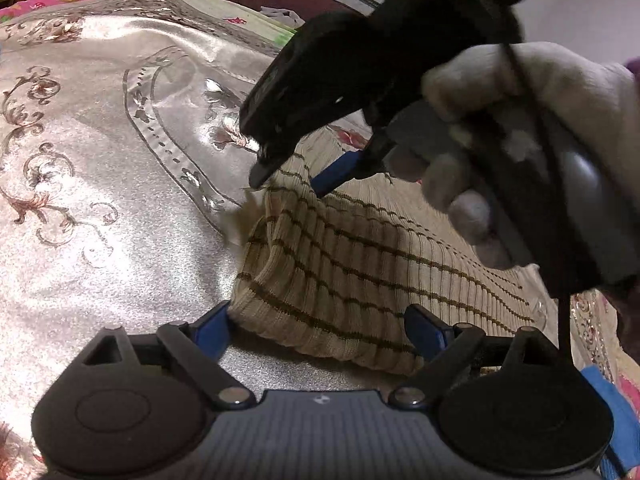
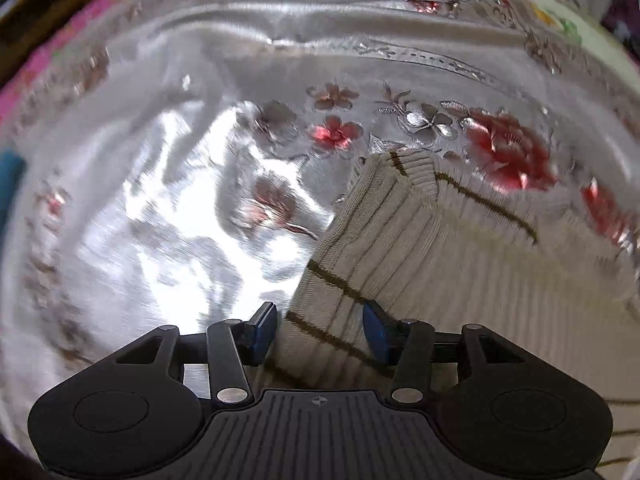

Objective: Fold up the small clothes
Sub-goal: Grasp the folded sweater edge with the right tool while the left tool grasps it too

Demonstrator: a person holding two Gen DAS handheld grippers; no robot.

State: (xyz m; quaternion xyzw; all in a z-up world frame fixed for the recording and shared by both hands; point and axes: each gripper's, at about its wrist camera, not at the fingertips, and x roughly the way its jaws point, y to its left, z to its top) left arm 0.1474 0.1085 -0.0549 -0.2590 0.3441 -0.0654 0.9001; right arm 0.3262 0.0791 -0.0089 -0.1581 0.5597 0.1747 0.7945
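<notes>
While wide silvery floral satin bedcover [image 1: 100, 208] lies bare leftward, both grippers parted: left gripper [image 1: 320, 330] straddling folded beige ribbed brown-striped knit [image 1: 340, 264], right gripper [image 2: 320, 332] over its edge, pads' contact unclear

A cream ribbed garment [image 1: 360, 264] with thin brown stripes lies on a shiny floral bedspread [image 1: 100, 184]. The left gripper [image 1: 320, 328] spreads wide around its near edge at six o'clock. At one o'clock, a gloved hand [image 1: 532, 140] holds the right gripper [image 1: 292, 178].
</notes>
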